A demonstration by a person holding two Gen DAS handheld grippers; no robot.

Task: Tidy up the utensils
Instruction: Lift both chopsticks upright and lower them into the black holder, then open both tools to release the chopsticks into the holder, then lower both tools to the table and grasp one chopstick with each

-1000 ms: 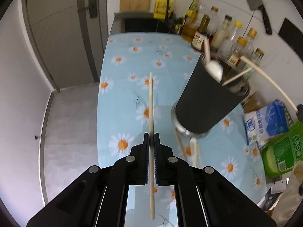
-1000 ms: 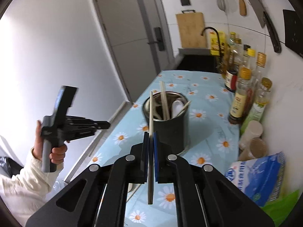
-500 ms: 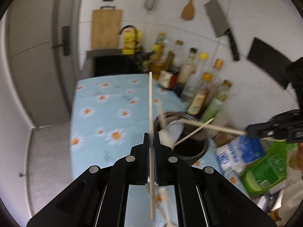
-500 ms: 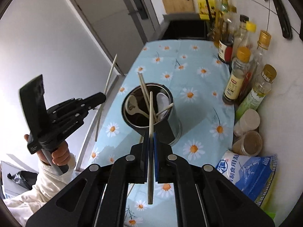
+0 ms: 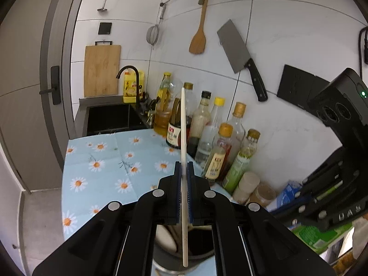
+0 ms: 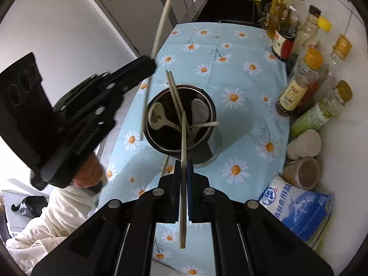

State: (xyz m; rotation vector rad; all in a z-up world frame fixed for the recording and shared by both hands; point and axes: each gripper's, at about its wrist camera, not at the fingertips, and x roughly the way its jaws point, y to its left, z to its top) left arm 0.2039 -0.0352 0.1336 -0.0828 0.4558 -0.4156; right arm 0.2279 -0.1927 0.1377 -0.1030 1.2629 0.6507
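Above the holder (image 6: 181,117), right claw (image 6: 183,168) tilted down, gripping chopstick (image 6: 183,161)

Holder (image 6: 202,147): dark round metal canister, upright on the daisy-print table.
Contents: pale spoon (image 6: 158,118), chopsticks (image 6: 176,99), leaning on the rim.
Pale chopstick (image 5: 183,138): clamped, tilted upward.
Wooden chopstick (image 6: 183,161): clamped, tip over the holder's mouth.

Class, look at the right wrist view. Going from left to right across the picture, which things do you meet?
left gripper → utensil holder → sauce bottles
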